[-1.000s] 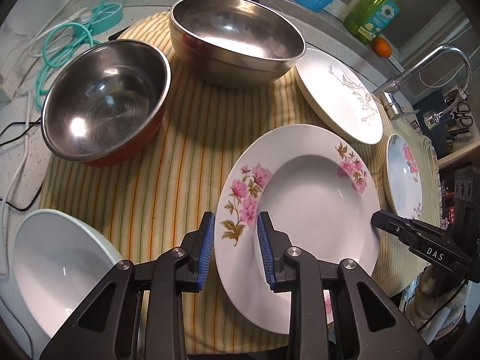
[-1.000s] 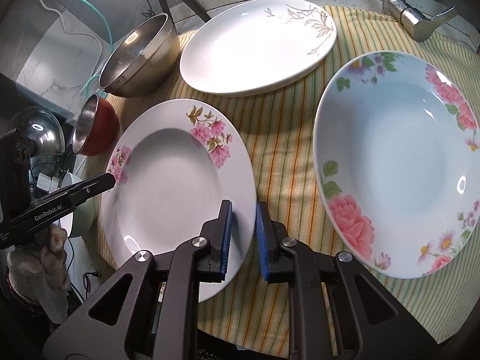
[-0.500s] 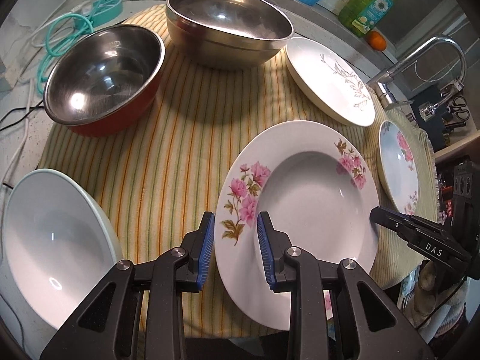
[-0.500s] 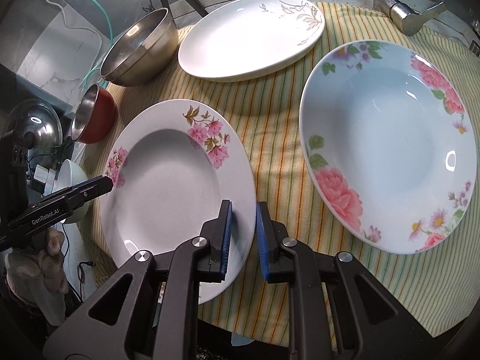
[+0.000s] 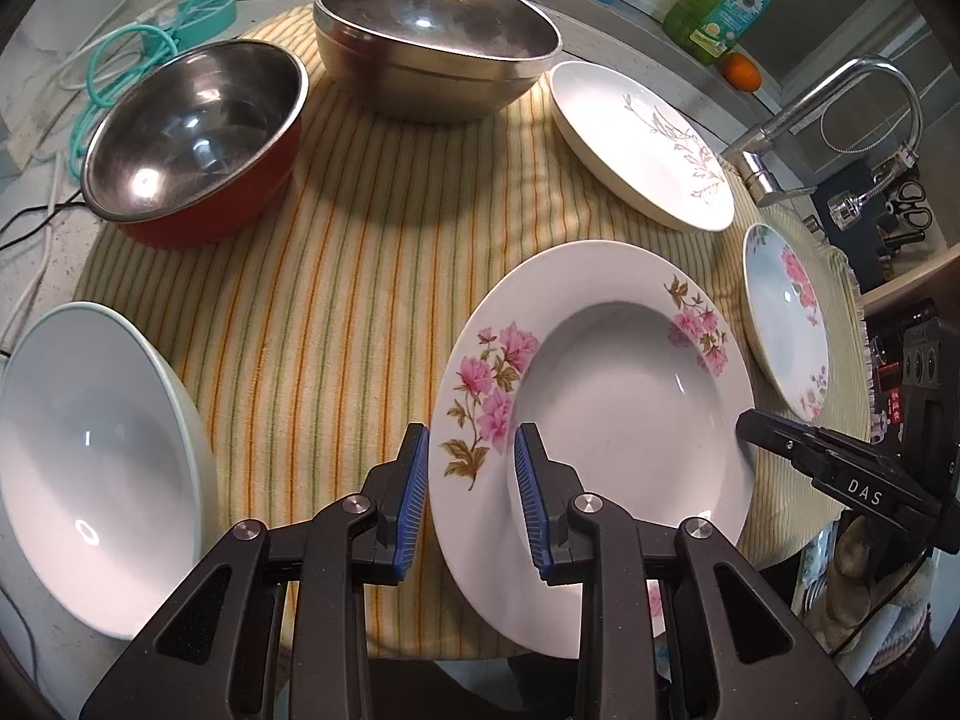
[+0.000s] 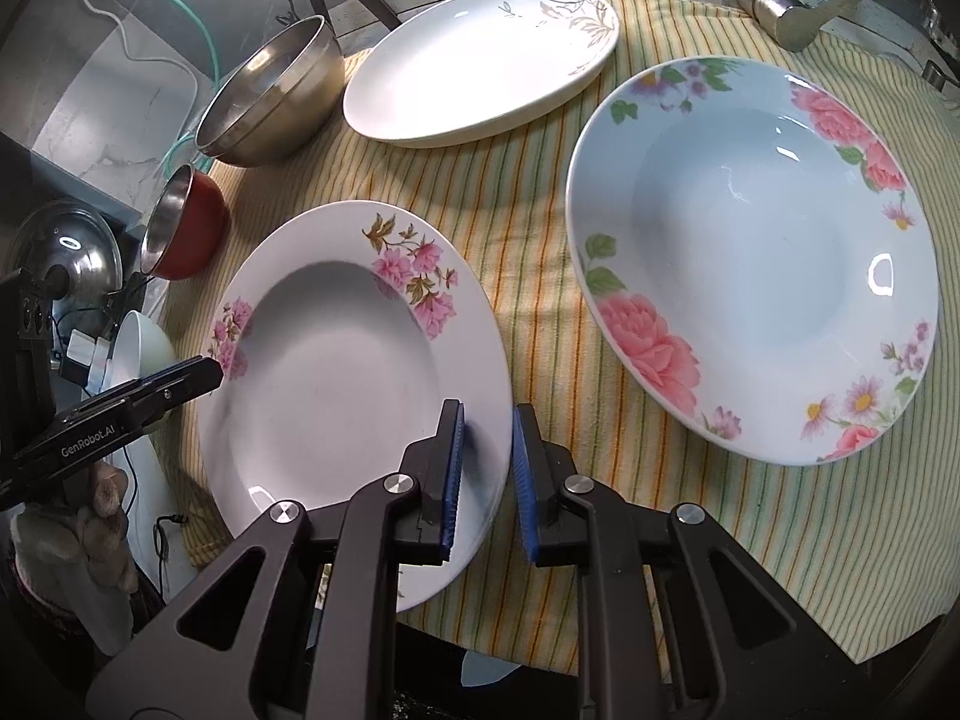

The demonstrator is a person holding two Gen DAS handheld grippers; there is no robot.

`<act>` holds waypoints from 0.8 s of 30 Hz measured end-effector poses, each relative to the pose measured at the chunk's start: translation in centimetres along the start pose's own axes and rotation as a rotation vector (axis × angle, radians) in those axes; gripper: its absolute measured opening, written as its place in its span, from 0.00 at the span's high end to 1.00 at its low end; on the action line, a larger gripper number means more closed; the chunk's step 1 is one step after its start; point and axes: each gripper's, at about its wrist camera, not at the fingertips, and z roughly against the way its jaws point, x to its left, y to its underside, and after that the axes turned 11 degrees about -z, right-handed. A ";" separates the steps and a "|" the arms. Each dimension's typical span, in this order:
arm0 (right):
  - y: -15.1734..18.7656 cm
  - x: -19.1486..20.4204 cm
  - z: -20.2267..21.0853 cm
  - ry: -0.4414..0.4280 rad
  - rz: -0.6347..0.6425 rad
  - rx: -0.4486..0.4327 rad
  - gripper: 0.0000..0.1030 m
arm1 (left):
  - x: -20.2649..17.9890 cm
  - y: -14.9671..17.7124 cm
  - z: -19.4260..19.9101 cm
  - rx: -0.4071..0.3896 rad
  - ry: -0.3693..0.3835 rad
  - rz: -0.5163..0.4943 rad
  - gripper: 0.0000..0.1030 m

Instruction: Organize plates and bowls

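On right hand-held gripper (image 5: pixel 840 468): "DAS"; left hand-held gripper (image 6: pixel 120 414): "GenRobot.AI".

"DAS" on right hand-held gripper (image 5: pixel 840 468) | "GenRobot.AI" on left hand-held gripper (image 6: pixel 120 414)

left wrist: near, above | right wrist: opposite, perhaps | shared: pink-flowered plate (image 5: pixel 600 420)

You have three plates: a pink-flowered plate (image 5: pixel 630 396), a blue-tinted plate (image 6: pixel 756 252) and a leaf-sprig plate (image 5: pixel 642 144). Three bowls: a steel bowl (image 5: pixel 438 36), a red bowl (image 5: pixel 192 132) and a white bowl (image 5: pixel 90 468).
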 end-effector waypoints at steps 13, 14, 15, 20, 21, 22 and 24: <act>0.3 -0.8 0.4 0.010 -0.017 -0.005 0.84 | -0.6 -0.2 -0.3 0.000 0.000 -0.015 0.74; 0.3 -0.7 0.4 0.009 -0.018 -0.005 0.84 | -0.6 -0.2 -0.3 0.000 0.000 -0.016 0.74; 0.2 -0.7 0.3 0.007 -0.018 -0.004 0.84 | -0.6 -0.2 -0.3 0.001 0.002 -0.016 0.74; 0.3 -0.8 0.5 0.001 -0.014 -0.003 0.77 | -0.5 -0.2 -0.2 -0.001 0.006 -0.006 0.73; 0.3 -0.9 0.5 -0.001 -0.016 -0.004 0.74 | -0.5 -0.3 0.0 -0.006 0.002 -0.007 0.73; 0.3 -0.9 0.7 0.000 -0.017 -0.009 0.73 | -0.5 -0.4 0.2 -0.013 -0.003 -0.008 0.73; 0.4 -1.1 1.0 0.000 -0.014 -0.012 0.67 | -0.6 -0.7 0.7 -0.030 -0.004 -0.010 0.69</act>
